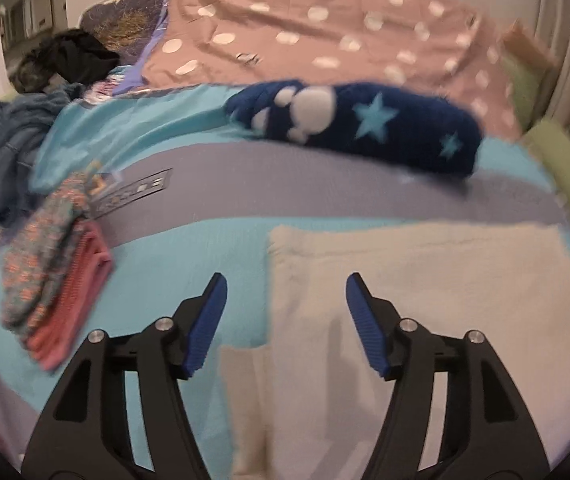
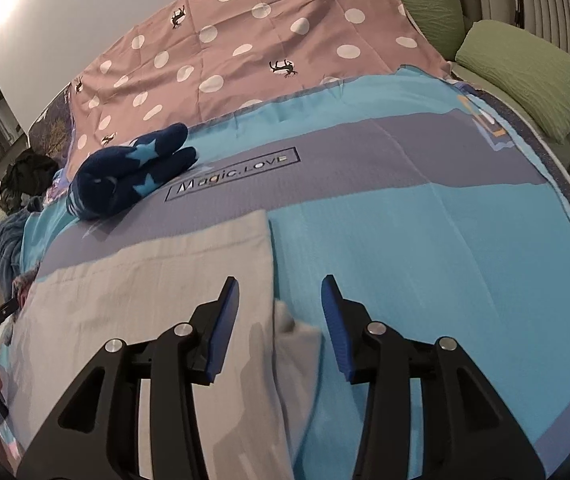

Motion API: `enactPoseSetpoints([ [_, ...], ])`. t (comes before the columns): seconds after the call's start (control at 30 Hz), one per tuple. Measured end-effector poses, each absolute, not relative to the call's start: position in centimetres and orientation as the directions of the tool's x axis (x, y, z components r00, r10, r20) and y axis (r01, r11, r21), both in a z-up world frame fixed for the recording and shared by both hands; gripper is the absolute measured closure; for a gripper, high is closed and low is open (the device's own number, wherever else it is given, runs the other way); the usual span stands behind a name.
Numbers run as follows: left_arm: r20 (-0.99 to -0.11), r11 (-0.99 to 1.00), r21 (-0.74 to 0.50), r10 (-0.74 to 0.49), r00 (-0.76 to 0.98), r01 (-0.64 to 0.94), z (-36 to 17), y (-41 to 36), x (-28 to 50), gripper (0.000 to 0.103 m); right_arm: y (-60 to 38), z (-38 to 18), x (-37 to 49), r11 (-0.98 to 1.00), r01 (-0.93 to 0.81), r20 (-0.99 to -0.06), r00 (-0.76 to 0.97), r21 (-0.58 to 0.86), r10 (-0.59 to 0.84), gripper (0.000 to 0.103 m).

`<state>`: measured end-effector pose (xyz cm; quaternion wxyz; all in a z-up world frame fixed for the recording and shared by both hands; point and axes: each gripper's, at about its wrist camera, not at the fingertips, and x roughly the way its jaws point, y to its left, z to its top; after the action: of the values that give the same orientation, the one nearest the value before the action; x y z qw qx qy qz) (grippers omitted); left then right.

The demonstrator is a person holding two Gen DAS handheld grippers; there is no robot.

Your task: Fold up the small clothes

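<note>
Two hand-held grippers in view, both with jaws spread and nothing between the blue pads. We have the left hand-held gripper (image 1: 287, 300) hovering over the left edge of the cream garment (image 1: 425, 300), and the right hand-held gripper (image 2: 281, 300) over its right edge (image 2: 157, 300). Garment lies flat on the bed cover (image 2: 425, 240), which is turquoise with a grey band; the band carries a "Magic.LOVE" label (image 2: 232, 174). A small flap of the cream cloth sticks out at each lower corner, one below the left jaws, one between the right jaws; we cannot tell if the pads touch fabric.

Navy starred plush garment (image 1: 357, 128) sits further up the bed, apart from the cream piece, at the seam with the pink polka-dot sheet (image 2: 245, 48). Left wrist view is motion-blurred. Folded stack at left of it: floral piece (image 1: 41, 256) lying on a pink striped one (image 1: 73, 312). Dark clothes pile (image 1: 73, 56) at far left. Green pillows (image 2: 525, 76) at right.
</note>
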<state>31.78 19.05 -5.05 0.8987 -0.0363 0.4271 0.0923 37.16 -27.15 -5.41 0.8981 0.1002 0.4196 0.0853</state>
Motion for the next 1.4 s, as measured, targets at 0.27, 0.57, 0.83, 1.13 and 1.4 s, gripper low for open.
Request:
enactPoseSetpoints([
  [0.27,-0.727,0.972,0.023,0.177,0.664,-0.234,-3.7,19.0,25.1,0.034,-28.9,-6.4,28.8,0.975,-0.105,-0.758,0.614,0.198,0.220,0.051],
  [0.57,-0.678,0.996,-0.015,0.051,0.734,-0.083,-2.5,14.0,12.5,0.022,-31.3,-7.3,20.2,0.957,-0.083,-0.760,0.591,0.277,0.271,0.051],
  [0.83,-0.719,0.958,-0.154,0.061,0.692,-0.244,-4.7,17.8,5.9,0.024,-31.4,-7.5,16.1,0.952,-0.144,-0.742,0.599,0.271,0.302,0.051],
  [1.13,-0.686,0.975,-0.168,-0.011,0.727,-0.145,-2.1,13.4,5.3,0.028,-29.5,-8.0,15.0,0.948,-0.309,-0.734,0.626,0.079,0.265,0.056],
  [1.4,-0.746,0.977,-0.094,-0.196,0.636,0.191,-2.9,0.4,10.6,0.028,-31.5,-8.1,17.4,0.867,-0.473,-0.697,0.568,0.159,0.437,0.080],
])
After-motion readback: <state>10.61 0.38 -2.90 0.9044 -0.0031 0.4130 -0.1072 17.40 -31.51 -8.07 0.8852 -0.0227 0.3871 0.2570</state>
